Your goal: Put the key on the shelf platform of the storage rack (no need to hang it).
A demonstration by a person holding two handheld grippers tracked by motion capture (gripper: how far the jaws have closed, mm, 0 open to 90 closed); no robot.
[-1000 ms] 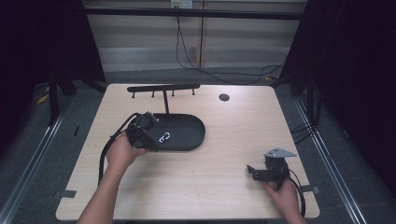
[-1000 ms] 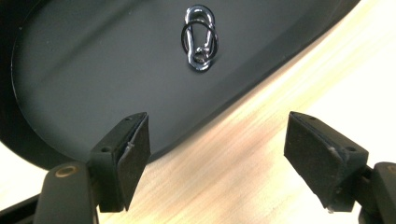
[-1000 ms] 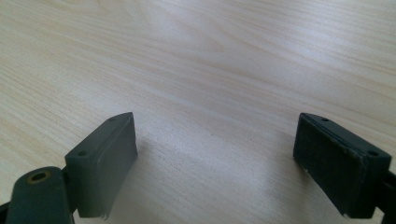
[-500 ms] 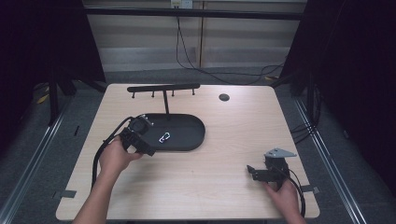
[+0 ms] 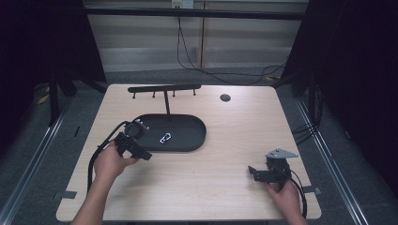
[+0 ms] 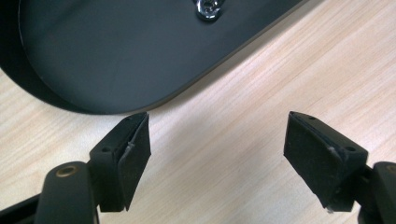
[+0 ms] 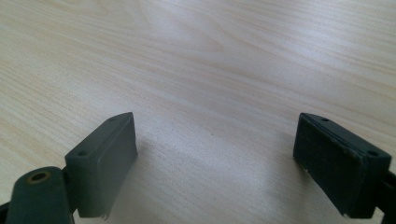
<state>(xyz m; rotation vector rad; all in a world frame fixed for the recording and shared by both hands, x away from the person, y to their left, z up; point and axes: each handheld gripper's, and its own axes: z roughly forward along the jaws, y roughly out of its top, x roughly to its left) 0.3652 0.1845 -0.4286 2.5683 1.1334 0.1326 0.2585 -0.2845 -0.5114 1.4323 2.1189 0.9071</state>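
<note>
— Black jaws on the left gripper [image 5: 141,153] stand wide apart with nothing between them, hanging over bare wood just off the rim of the black oval tray [image 5: 197,140].

— And the piece in play?

— That small silvery carabiner clip [image 5: 165,138], lying flat on the tray floor near the middle, at the foot of the peg rack [image 5: 164,88]. In the left gripper view it glints at the top edge [image 6: 208,9], apart from the jaws.

— How would it handle?

— My read: light, rigid metal, slick against rubber, and lying flat, so it could skate across the tray. Best taken across the long straight side, pads squeezing the two flats, clear of the spring gate.

— Right side?

— Right gripper [image 5: 256,172] sits well away near the front right of the wooden table [image 5: 234,126], jaws spread too, plain wood grain between them in the right gripper view.
</note>
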